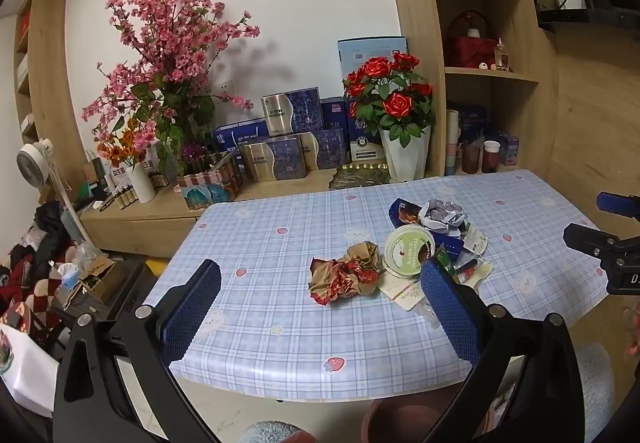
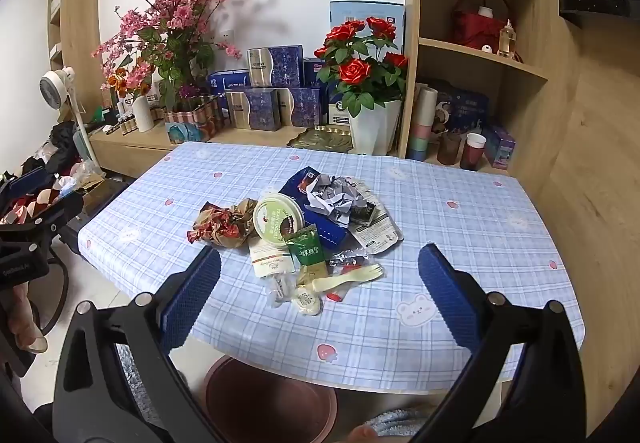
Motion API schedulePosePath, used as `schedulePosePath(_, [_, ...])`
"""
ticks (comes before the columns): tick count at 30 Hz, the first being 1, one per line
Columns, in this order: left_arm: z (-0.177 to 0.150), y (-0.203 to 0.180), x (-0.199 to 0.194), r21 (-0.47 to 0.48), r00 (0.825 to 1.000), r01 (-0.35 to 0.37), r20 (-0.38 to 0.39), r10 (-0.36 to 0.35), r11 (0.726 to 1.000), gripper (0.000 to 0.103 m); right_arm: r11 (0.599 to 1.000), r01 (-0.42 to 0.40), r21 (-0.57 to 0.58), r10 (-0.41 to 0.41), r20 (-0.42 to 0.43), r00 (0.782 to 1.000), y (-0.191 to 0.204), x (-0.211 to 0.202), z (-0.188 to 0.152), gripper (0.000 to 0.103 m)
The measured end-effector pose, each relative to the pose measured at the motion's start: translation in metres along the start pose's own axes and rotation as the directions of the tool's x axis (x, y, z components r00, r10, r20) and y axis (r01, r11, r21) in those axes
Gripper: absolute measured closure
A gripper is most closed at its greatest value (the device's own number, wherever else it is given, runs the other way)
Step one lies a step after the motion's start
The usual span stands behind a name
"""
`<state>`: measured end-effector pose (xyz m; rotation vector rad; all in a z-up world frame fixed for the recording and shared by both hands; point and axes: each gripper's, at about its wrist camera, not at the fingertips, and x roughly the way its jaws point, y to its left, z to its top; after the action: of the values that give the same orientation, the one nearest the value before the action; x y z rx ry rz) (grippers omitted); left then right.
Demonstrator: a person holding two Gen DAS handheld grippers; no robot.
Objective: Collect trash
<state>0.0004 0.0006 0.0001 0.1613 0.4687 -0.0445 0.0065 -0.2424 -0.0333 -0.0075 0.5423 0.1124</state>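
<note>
A heap of trash lies mid-table on the blue checked cloth (image 2: 460, 243): a crumpled red-brown wrapper (image 1: 344, 273) (image 2: 224, 223), a round white-green lid (image 1: 408, 249) (image 2: 278, 219), crumpled grey paper (image 1: 442, 215) (image 2: 334, 199), a green sachet (image 2: 306, 249) and a plastic spork (image 2: 344, 279). My left gripper (image 1: 320, 303) hovers open at the near edge, short of the wrapper. My right gripper (image 2: 320, 291) also stands open, fingers either side of the spork's end of the heap, nothing gripped. Each gripper shows at the other view's edge: the right gripper (image 1: 612, 239) and the left gripper (image 2: 32, 219).
A dark red bin (image 2: 272, 399) (image 1: 404, 419) stands on the floor under the table's near edge. Behind the table a wooden ledge carries pink blossoms (image 1: 172, 55), red roses in a white pot (image 1: 396, 115), blue boxes (image 2: 264, 99) and cups (image 2: 472, 151). Clutter and a fan (image 1: 36, 163) fill the left.
</note>
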Motion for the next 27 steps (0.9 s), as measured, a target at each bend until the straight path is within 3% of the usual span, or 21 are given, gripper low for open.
schedulePosePath(27, [-0.0022, 0.0070, 0.0009, -0.009, 1.000, -0.003, -0.006, 0.003, 1.000, 0.005, 1.000, 0.002, 0.002, -0.002, -0.005, 1.000, -0.0002, 0.0000, -0.0005, 0.006])
